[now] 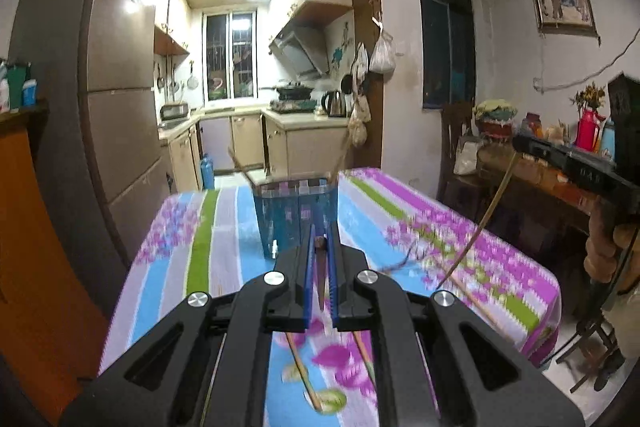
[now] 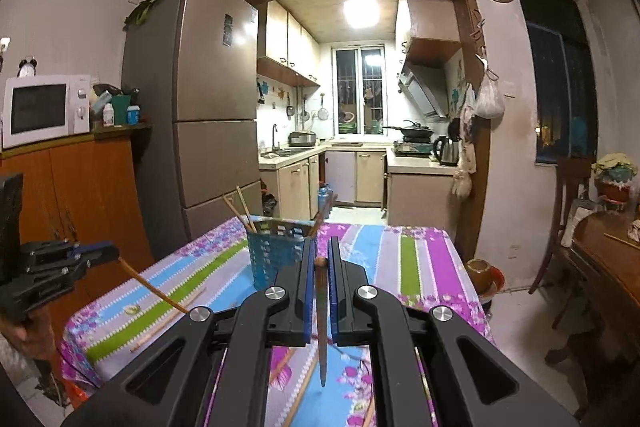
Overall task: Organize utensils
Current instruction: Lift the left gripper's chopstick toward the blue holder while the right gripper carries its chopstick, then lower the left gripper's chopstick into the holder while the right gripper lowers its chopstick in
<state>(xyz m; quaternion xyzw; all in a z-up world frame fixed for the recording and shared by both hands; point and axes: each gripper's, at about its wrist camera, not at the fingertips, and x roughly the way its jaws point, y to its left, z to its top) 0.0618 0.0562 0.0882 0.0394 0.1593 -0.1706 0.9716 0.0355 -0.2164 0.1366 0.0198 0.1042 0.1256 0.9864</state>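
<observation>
Both claws clamped: left claw (image 1: 320,247) on chopstick (image 1: 321,279), right claw (image 2: 320,259) on another (image 2: 321,323). Light, stiff, slippery sticks; mid-shaft grip judged safest. Blue holder (image 2: 276,255) centre frame.

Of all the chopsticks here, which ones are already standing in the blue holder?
The chopsticks leaning out of the blue holder; the rest lie on the tablecloth or sit clamped in a hand-held gripper.

Each tool is a black plastic frame with two long fingers lined by blue ribbed pads. On the left tool (image 1: 320,243), four round silver screw heads sit on the angular black linkage arms behind the pads, and slotted cut-outs pierce the wide outer arms. The right tool (image 2: 320,251) has the same black arms, silver screws and blue pads, with faint pale lettering on its side.
</observation>
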